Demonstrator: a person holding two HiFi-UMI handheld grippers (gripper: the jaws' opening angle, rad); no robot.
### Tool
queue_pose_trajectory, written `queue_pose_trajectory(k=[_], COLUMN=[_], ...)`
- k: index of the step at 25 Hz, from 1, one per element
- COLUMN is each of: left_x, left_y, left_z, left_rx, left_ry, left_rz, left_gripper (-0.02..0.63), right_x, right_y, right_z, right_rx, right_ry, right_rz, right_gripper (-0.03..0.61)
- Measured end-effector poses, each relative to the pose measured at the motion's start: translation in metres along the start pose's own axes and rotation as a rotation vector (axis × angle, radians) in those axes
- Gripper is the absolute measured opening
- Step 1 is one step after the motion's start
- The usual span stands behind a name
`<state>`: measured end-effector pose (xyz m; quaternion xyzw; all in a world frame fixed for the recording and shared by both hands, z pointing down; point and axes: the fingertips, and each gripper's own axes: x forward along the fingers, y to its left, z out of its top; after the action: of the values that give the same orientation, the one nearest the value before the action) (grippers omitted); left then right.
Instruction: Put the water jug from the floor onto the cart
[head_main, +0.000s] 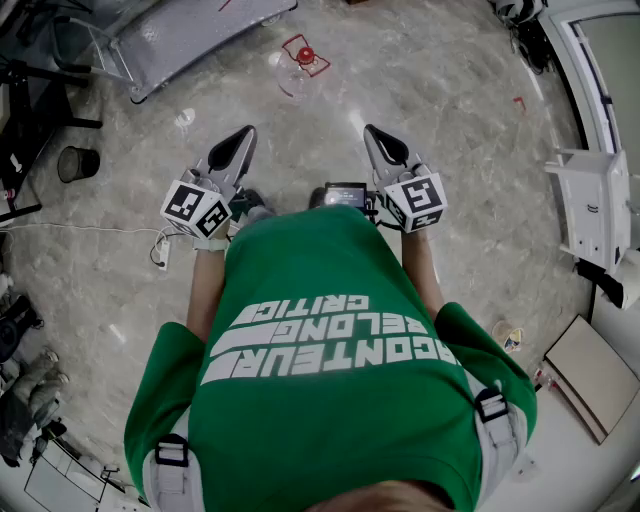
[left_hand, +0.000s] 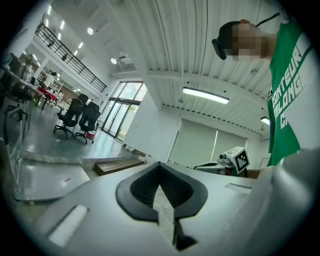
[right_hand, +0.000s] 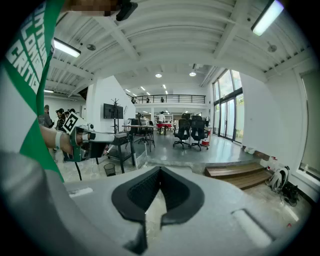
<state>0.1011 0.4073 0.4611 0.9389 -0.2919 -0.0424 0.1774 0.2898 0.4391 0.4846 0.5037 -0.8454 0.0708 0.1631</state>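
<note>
Jug on floor, well beyond closed fingers.

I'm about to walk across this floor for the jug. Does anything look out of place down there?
What looks like a power strip and its white cable lie loose on the floor at the left, a likely trip hazard. The water jug sits ahead with no spill visible.

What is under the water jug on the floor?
The water jug sits on the marble floor, overlapping a red square outline. Its body hides part of that outline.
</note>
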Motion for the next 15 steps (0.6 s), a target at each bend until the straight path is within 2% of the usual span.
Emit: queue_pose_trajectory(k=[15], left_x=[-0.017], left_y=[0.006], left_z=[-0.015], left_rx=[-0.021], left_ry=[0.019], left_rz=[0.002], left_gripper=[0.009], right_x=[0.011], right_y=[0.021], right_z=[-0.006], right_rx=[0.038], right_ry=[0.006], right_rz=[0.012], right_gripper=[-0.006])
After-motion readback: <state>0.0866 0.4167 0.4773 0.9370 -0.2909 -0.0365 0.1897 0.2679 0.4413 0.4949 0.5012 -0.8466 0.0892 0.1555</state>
